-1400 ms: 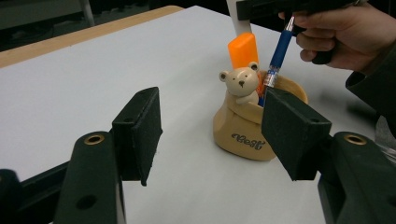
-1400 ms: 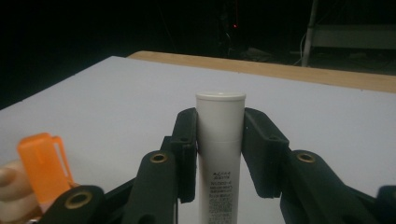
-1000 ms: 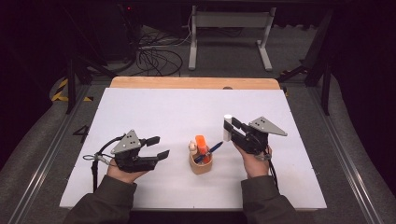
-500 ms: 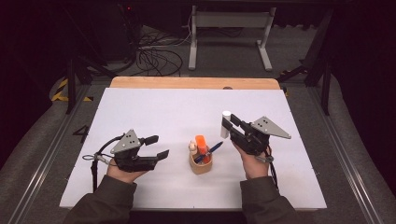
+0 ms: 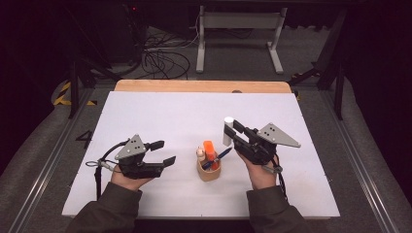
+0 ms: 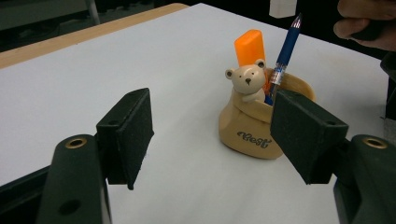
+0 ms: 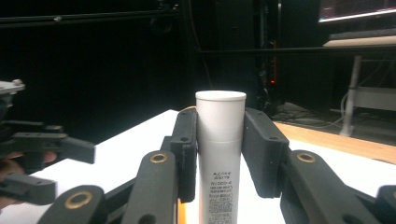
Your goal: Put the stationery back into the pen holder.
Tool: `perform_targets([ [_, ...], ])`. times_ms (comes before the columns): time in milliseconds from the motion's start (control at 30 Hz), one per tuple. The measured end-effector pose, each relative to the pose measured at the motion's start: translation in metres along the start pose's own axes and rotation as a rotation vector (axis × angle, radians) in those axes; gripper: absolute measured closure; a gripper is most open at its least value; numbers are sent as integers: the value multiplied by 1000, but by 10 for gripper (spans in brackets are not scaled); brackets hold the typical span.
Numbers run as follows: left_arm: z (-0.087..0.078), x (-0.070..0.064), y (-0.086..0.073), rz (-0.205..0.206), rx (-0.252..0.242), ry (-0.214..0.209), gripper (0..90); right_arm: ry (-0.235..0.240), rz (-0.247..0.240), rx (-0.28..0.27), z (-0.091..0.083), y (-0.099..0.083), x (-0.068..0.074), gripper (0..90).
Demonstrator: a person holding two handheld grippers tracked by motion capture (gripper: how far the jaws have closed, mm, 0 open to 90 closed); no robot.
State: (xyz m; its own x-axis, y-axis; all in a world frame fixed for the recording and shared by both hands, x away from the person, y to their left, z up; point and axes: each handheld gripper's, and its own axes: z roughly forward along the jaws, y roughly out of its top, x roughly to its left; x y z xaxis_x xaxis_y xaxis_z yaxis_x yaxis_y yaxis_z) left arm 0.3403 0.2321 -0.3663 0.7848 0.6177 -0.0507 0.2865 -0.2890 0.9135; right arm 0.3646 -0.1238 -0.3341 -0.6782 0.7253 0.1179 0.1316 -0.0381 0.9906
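A white cylindrical glue stick (image 7: 220, 154) was clamped upright in the right tool (image 5: 232, 132), above the bench beside the tan bear-shaped pen holder (image 5: 209, 170). It should be lowered vertically into a free gap. The left tool (image 5: 163, 153) was held wide open, empty.

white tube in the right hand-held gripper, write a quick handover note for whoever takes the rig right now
Right hand-held gripper: shut on the white tube, held upright above the table, right of the pen holder.
Left hand-held gripper: open, holding nothing, jaws pointed at the pen holder from its left.
Pen holder: tan, with a bear figure, on the white table. An orange marker and a blue pen stand in it.
Done: tube gripped and lifted.
Left: probably set the tube into the holder, steadying the holder with the left if needed.
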Motion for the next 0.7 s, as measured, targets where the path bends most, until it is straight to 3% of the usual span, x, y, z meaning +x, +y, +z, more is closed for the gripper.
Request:
perform_targets([
  [700, -1, 1, 0, 1, -2, -4, 303, 91, -5, 65, 9, -23, 20, 674],
])
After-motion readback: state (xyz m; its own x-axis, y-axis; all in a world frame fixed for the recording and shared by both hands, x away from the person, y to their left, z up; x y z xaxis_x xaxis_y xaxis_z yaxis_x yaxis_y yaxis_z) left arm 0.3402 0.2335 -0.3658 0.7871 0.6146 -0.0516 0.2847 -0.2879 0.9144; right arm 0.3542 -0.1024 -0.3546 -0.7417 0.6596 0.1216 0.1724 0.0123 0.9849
